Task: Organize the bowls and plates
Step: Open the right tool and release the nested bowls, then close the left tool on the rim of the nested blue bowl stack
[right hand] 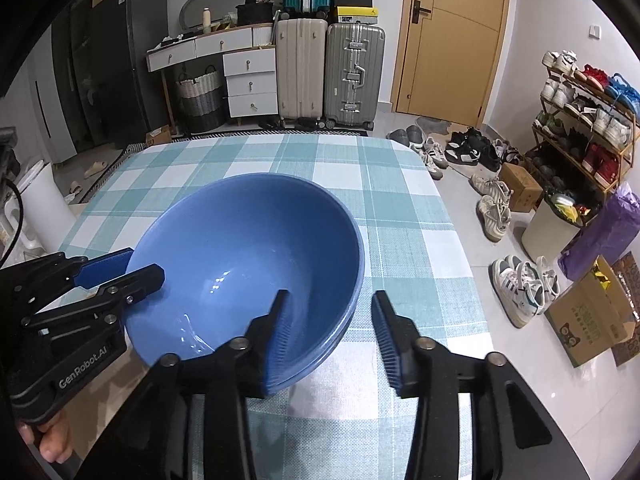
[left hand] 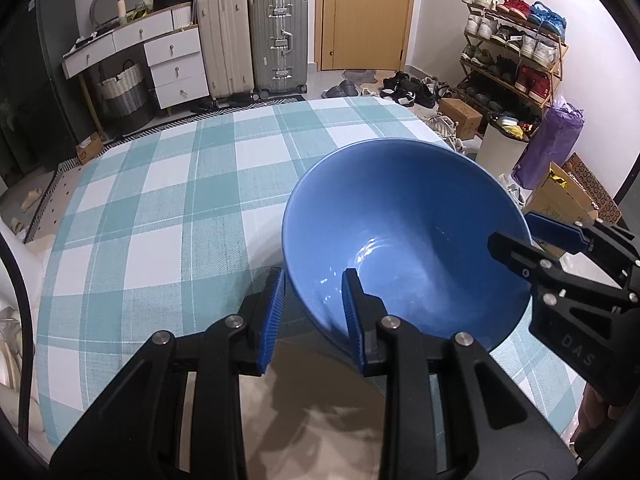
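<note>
A stack of blue bowls (left hand: 404, 216) sits on the checked tablecloth (left hand: 168, 184); in the right wrist view (right hand: 248, 248) a few nested rims show at its near right side. My left gripper (left hand: 314, 300) is open and straddles the near left rim, one finger outside and one inside the top bowl. My right gripper (right hand: 330, 320) is open and straddles the near right rim the same way. Each gripper shows in the other's view: the right one (left hand: 516, 236) at the far right rim, the left one (right hand: 132, 264) at the left rim.
The table's right edge drops to a floor with shoes (right hand: 496, 212) and a cardboard box (right hand: 592, 320). Suitcases (right hand: 332, 76), a white drawer unit (right hand: 240, 72) and a door (right hand: 452, 36) stand behind the table. A shoe rack (right hand: 588, 120) lines the right wall.
</note>
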The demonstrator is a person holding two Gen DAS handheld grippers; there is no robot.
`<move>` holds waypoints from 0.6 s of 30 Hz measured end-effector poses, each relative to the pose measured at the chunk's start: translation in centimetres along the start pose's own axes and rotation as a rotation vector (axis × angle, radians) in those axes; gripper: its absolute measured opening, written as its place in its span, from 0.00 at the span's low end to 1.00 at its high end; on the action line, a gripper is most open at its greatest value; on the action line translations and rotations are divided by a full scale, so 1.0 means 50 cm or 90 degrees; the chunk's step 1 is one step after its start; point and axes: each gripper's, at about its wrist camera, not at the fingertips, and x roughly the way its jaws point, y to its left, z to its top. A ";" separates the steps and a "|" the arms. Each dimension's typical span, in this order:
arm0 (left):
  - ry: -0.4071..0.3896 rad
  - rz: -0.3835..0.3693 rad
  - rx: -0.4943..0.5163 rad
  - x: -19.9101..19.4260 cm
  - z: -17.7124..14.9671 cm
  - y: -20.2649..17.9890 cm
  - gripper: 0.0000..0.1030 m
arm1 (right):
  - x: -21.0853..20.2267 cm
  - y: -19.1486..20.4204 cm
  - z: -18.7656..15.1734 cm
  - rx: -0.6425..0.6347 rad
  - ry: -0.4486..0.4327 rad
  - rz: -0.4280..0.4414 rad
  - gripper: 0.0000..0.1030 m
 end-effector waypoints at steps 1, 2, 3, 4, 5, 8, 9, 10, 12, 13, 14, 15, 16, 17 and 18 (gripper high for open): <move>0.002 -0.003 -0.003 0.001 0.001 0.003 0.27 | 0.000 -0.002 0.001 0.002 0.001 0.005 0.47; 0.003 -0.007 -0.007 0.002 0.002 0.007 0.28 | -0.001 -0.004 0.001 0.004 0.001 0.009 0.51; 0.003 -0.008 -0.010 0.000 0.002 0.009 0.31 | 0.000 -0.007 0.002 0.009 0.002 0.012 0.56; 0.002 -0.010 -0.014 0.000 0.005 0.015 0.36 | -0.001 -0.010 0.002 0.012 0.003 0.016 0.60; 0.000 -0.013 -0.018 -0.003 0.007 0.020 0.38 | -0.002 -0.013 0.004 0.017 0.002 0.021 0.67; -0.010 -0.010 -0.018 -0.014 0.016 0.031 0.62 | -0.008 -0.026 0.009 0.034 -0.002 0.038 0.80; -0.015 -0.007 -0.018 -0.018 0.018 0.034 0.74 | -0.010 -0.028 0.011 0.036 -0.002 0.035 0.82; -0.022 -0.003 -0.019 -0.023 0.022 0.039 0.79 | -0.013 -0.033 0.013 0.038 -0.003 0.027 0.83; -0.032 0.000 -0.023 -0.031 0.030 0.050 0.80 | -0.017 -0.038 0.016 0.041 -0.006 0.020 0.90; -0.031 -0.002 -0.025 -0.031 0.034 0.056 0.82 | -0.020 -0.044 0.017 0.046 -0.007 0.019 0.92; -0.030 -0.003 -0.028 -0.033 0.037 0.059 0.84 | -0.021 -0.050 0.018 0.054 -0.010 0.021 0.95; -0.030 -0.008 -0.031 -0.032 0.040 0.063 0.86 | -0.023 -0.055 0.018 0.060 -0.014 0.027 0.95; -0.030 -0.015 -0.034 -0.031 0.041 0.067 0.89 | -0.024 -0.058 0.018 0.065 -0.016 0.032 0.96; -0.029 -0.019 -0.038 -0.031 0.042 0.068 0.92 | -0.023 -0.062 0.018 0.073 -0.017 0.040 0.96; -0.028 -0.022 -0.044 -0.030 0.042 0.069 1.00 | -0.021 -0.066 0.017 0.080 -0.017 0.048 0.96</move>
